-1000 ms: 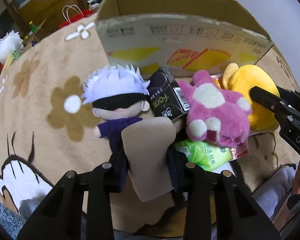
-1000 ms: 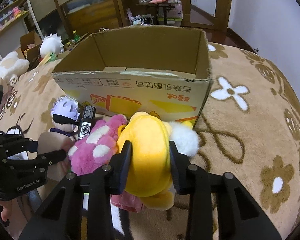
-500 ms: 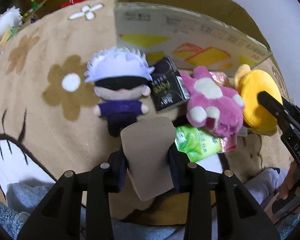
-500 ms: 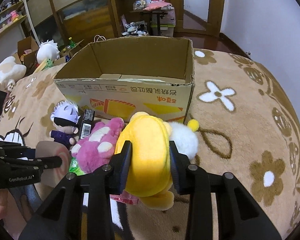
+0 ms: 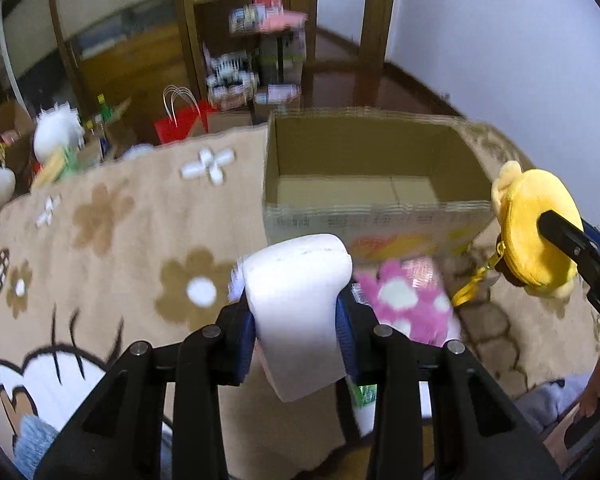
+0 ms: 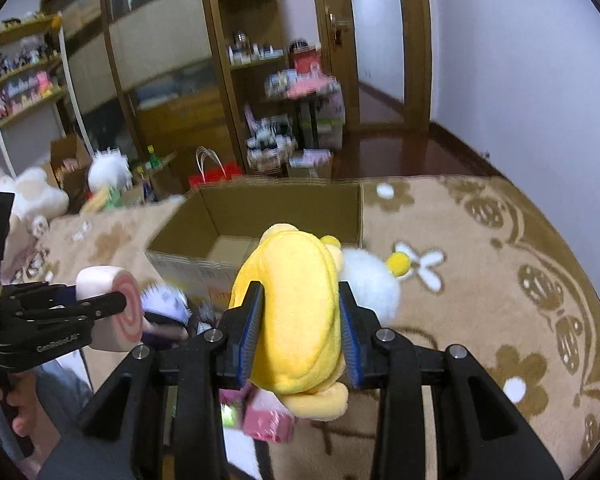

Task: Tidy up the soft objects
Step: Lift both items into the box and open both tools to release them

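My left gripper [image 5: 296, 318] is shut on a pale pink roll-cake plush [image 5: 296, 276], held up off the rug; its pink swirl end [image 6: 130, 312] shows in the right wrist view. My right gripper [image 6: 300, 320] is shut on a yellow plush [image 6: 296, 304] with a white fluffy part [image 6: 374, 284], also raised. In the left wrist view the yellow plush [image 5: 528, 228] hangs at the right, level with the box's front wall. The open cardboard box [image 5: 372, 220] stands just beyond both toys. A pink plush [image 5: 404, 300] and a white-haired doll [image 6: 166, 304] lie on the rug in front of it.
A tan floral rug [image 5: 120, 220] covers the surface. A pink packet [image 6: 268, 420] and a green one [image 5: 366, 394] lie below the grippers. A red bag [image 5: 180, 124], white plush toys [image 5: 56, 132] and wooden shelves [image 6: 252, 60] stand behind the box. A hand [image 6: 16, 412] grips the left handle.
Both grippers have risen with their toys and tilted upward. The box's inside and the room behind it have come into view; the doll and pink plush stayed on the rug.
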`<state>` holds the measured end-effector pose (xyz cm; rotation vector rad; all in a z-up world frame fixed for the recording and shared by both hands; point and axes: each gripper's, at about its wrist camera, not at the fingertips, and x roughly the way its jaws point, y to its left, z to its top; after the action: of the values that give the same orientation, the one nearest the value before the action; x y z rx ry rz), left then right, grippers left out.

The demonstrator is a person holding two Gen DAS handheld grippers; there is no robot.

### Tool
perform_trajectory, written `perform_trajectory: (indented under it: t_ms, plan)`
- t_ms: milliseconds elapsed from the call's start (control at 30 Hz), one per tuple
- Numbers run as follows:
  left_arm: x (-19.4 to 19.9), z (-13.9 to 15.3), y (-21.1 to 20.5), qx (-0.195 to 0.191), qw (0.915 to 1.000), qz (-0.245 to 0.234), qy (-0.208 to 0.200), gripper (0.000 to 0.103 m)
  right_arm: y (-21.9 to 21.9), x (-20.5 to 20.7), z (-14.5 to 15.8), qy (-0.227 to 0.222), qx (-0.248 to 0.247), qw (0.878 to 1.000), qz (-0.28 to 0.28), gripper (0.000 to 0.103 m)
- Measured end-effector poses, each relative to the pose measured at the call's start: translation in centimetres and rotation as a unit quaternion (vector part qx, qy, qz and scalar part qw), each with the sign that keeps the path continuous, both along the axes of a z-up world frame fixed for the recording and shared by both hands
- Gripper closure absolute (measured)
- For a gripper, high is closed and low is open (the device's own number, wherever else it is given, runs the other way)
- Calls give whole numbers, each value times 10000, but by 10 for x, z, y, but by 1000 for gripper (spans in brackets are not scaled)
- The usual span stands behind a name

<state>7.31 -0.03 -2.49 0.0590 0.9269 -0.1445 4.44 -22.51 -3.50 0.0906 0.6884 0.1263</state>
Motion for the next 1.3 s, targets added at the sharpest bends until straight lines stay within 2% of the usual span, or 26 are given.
perform_trajectory:
  t_ms: [167, 300, 533, 867, 1167, 1300]
  plan:
    - [9, 29, -5, 14, 9980, 5, -627, 69, 3, 3, 24, -399, 2, 9992, 53, 66]
    - [27, 41, -7, -68, 9966, 18, -815, 69, 5, 12, 35, -612, -67, 9981, 84, 66]
    - [50, 44, -18, 137, 9939, -29, -1092, 69, 5, 36, 39, -757, -111, 9970, 78, 66]
    - [77, 28, -26, 83, 9937, -131, -1111, 68, 5, 72, 29, -721, -11, 9974, 79, 65]
    - [95, -2, -32, 156, 9968, -253, -737, 67, 10, 89, -7, -197, -91, 9995, 217, 64]
    - [98, -11, -35, 206, 9971, -297, -673, 62, 9, 93, -18, 5, -35, 9997, 262, 63]
